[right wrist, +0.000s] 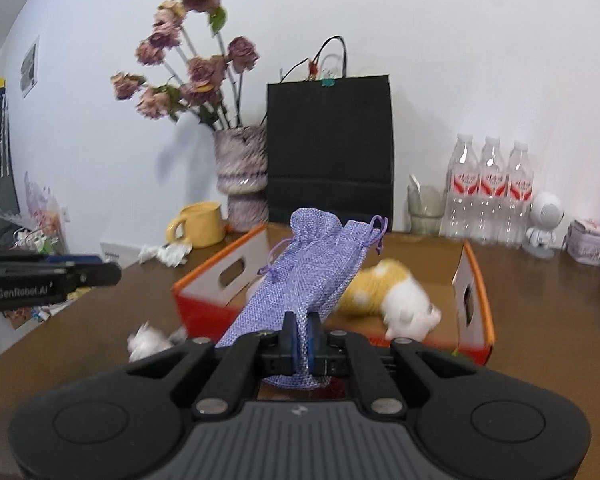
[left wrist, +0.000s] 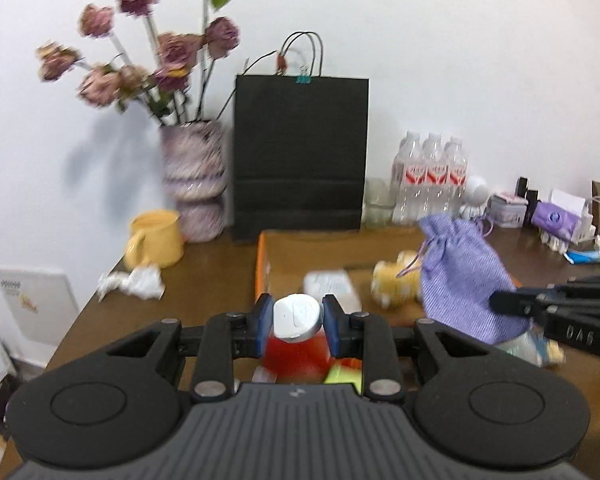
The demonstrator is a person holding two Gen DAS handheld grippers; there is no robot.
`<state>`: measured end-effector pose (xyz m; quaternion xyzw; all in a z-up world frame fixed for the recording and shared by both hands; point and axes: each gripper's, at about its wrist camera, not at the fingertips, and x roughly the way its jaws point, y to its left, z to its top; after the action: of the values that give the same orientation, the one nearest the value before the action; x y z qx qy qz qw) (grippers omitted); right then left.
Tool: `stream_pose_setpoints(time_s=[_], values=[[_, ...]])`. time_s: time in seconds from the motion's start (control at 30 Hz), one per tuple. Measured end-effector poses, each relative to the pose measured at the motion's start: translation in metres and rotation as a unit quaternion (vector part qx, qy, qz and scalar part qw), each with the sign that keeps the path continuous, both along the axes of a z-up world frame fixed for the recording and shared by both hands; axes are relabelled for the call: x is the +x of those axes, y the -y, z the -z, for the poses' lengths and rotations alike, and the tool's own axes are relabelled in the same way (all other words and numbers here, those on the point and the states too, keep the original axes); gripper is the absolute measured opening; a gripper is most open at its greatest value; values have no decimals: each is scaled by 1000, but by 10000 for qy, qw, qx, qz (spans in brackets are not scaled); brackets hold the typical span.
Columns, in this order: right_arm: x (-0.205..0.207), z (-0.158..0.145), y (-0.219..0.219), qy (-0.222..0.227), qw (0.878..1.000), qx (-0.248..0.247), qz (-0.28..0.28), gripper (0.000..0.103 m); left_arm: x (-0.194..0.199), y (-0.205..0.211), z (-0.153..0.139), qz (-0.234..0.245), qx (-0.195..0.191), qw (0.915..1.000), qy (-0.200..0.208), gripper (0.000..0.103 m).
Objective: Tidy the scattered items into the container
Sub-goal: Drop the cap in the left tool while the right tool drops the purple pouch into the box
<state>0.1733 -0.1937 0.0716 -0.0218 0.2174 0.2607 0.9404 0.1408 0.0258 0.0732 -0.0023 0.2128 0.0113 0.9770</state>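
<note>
White wall fills the upper half of both views, and below it a brown tabletop [left wrist: 204, 264] runs across the lower half.

Along the wall, counted from the left of the left wrist view: one patterned vase [left wrist: 194, 180] of dried roses, one yellow mug [left wrist: 156, 242] in front of it, one black paper bag [left wrist: 300, 152] at centre, one clear glass [left wrist: 378, 202], three water bottles [left wrist: 432, 176] side by side, one small white robot figure [left wrist: 474, 196] and a cluster of small boxes and packets at the right edge, too blurred to count.

One orange-rimmed cardboard box [right wrist: 220, 276], open at the top, sits at centre in the right wrist view, with one yellow-and-white plush toy [right wrist: 396, 300] inside. Two crumpled white papers lie on the table: one [right wrist: 164, 254] near the mug, one [right wrist: 148, 342] just left of the box's near corner.

At lower centre of its own view the left gripper [left wrist: 298, 320] is clamped on the white cap of one red bottle [left wrist: 296, 322].

The right gripper [right wrist: 302, 334], at lower centre of its view, is pinched tight on the bottom edge of one purple drawstring pouch [right wrist: 308, 268], which sticks out over the box opening.

Open table shows left of the box up to the table's left edge; the box's right wall stands close to the plush. The two grippers are near each other, not touching.
</note>
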Motion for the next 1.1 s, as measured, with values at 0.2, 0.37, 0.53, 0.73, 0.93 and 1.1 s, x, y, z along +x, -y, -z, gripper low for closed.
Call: stream_pose_setpoints(time_s=[0.2, 0.37, 0.53, 0.73, 0.93, 1.1], values=[[68, -7, -6, -209, 9995, -205, 144, 4, 94, 15, 0, 78, -56, 9984, -562, 28], [112, 8, -16, -541, 9966, -577, 209, 4, 145, 25, 30, 23, 19, 9932, -1167, 28], [134, 32, -24, -911, 9926, -796, 124, 4, 172, 28, 56, -4, 22, 9867, -1626, 28], [140, 47, -26, -1110, 9897, -896, 100, 5, 180, 31, 67, 9, 121, 9849, -1728, 28], [142, 52, -25, -1261, 9875, -923, 209, 20, 177, 36, 68, 70, 172, 9852, -1704, 55], [141, 45, -18, -1288, 9881, -805, 260, 57, 167, 37, 63, 41, 138, 9882, -1525, 92]])
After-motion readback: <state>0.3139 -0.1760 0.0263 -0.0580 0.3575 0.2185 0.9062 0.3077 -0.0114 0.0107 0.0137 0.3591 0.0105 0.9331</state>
